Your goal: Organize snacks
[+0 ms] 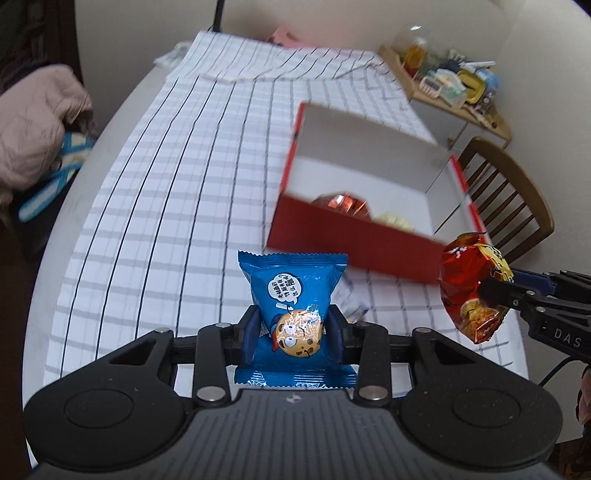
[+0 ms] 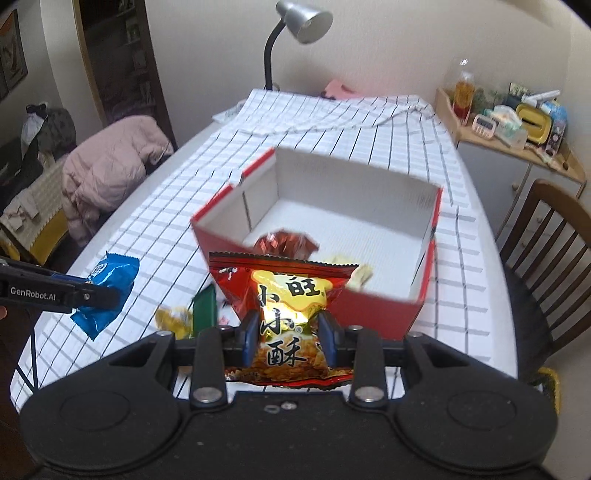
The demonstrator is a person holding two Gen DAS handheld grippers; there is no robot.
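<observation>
My left gripper (image 1: 293, 334) is shut on a blue cookie packet (image 1: 291, 288), held above the checked tablecloth (image 1: 177, 184). In the right wrist view that same blue cookie packet (image 2: 105, 291) hangs at the far left. My right gripper (image 2: 288, 338) is shut on a red and gold snack bag (image 2: 286, 314); the left wrist view shows this red snack bag (image 1: 469, 284) at the right edge. Beyond both stands an open red box (image 2: 373, 306) with a white inside; a red foil snack (image 2: 284, 242) and a pale yellow snack (image 2: 351, 271) lie in it.
Loose snacks in a yellow wrapper (image 2: 173, 319) and a green packet (image 2: 205, 306) lie on the cloth in front of the box. A wooden chair (image 2: 543, 236) stands right of the table, a pink jacket (image 2: 107, 173) left, a lamp (image 2: 295, 26) and a cluttered shelf (image 2: 517, 122) behind.
</observation>
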